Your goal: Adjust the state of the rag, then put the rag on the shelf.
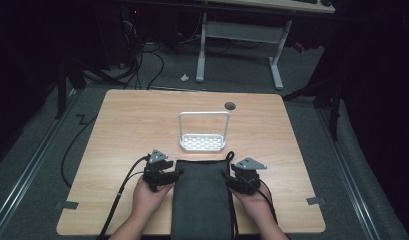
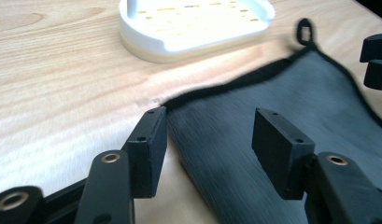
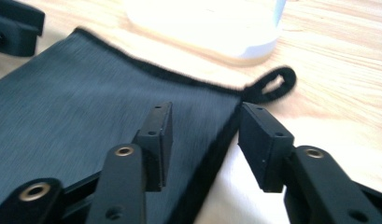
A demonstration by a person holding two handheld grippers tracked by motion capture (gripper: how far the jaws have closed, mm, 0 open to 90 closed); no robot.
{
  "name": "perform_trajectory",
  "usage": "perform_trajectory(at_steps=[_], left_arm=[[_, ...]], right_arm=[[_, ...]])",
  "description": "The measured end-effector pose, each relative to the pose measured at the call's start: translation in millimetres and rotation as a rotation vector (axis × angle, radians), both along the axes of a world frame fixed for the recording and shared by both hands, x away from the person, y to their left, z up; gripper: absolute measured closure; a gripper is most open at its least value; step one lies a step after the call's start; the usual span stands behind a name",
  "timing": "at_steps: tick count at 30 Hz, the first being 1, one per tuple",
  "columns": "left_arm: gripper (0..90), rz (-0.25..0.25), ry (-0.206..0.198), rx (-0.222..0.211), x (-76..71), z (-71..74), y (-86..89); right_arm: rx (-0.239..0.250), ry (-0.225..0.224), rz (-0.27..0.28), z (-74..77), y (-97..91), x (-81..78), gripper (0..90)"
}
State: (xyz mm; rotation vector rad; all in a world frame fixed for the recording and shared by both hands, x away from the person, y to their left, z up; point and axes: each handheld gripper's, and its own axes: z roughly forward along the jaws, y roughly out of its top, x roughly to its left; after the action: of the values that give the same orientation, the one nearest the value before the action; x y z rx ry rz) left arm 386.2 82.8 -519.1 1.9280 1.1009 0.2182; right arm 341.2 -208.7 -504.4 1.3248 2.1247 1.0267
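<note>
Here the counter [image 1: 122, 125] carries a dark grey cloth [image 1: 201, 200] lying flat at six o'clock, its loop toward a white rack [image 1: 203, 142] at twelve. The left tool [image 1: 173, 175] at the cloth's nine o'clock edge and the right tool [image 1: 228, 180] at three both stand released, jaws straddling the hem without pressing.
</note>
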Motion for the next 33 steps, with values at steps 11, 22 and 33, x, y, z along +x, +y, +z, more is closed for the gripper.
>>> perform_trajectory(at_steps=[11, 22, 33], left_arm=[[51.0, 0.025, 0.018, 0.035, -0.8, -13.1, -12.2], [79.3, 0.002, 0.03, -0.006, -3.9, -16.7, -8.3], [82.4, 0.012, -0.04, -0.027, -12.1, -12.3, -9.6]], right_arm=[[-0.031, 0.101, -0.013, -23.0, 14.5, 32.2, 40.1], [0.013, 0.074, 0.021, -25.7, 19.4, 24.2, 75.2], [0.017, 0.012, 0.028, -18.9, 17.3, 15.3, 78.0]])
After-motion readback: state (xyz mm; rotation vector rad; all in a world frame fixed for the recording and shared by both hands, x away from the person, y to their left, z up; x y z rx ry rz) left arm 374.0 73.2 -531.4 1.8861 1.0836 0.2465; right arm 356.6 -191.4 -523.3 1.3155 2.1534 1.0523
